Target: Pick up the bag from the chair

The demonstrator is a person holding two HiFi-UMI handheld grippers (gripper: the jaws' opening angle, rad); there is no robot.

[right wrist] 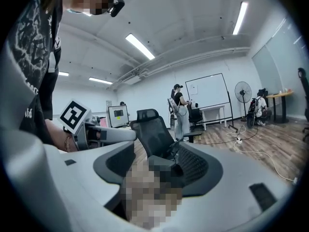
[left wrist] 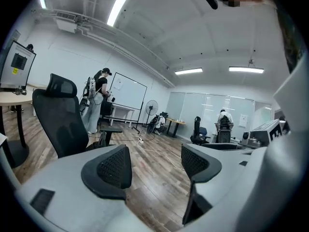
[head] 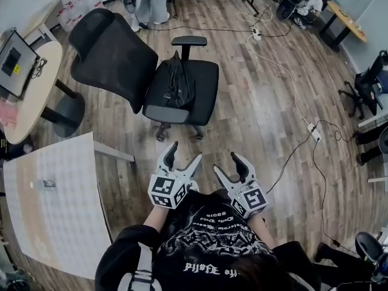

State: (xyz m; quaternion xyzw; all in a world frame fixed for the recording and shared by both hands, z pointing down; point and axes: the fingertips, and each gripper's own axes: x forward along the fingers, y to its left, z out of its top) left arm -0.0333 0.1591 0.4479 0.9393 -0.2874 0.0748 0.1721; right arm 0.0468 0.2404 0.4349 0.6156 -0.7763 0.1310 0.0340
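A black bag (head: 176, 83) lies slumped on the seat of a black mesh office chair (head: 124, 59), in the upper middle of the head view. Both grippers are held close to my body, well short of the chair. My left gripper (head: 185, 152) is open and empty, pointing toward the chair base. My right gripper (head: 227, 162) beside it is open and empty too. In the left gripper view the chair (left wrist: 58, 115) stands at the left beyond the spread gripper (left wrist: 154, 164). The right gripper view shows the chair (right wrist: 152, 129) straight ahead between the parted fingers; a mosaic patch covers the gap.
A white table (head: 54, 205) is at my lower left, and a round wooden table (head: 30, 96) with a monitor stands beyond it. White cables (head: 291, 83) and a power strip (head: 315, 132) trail over the wood floor to the right. A person (head: 151, 2) stands behind the chair.
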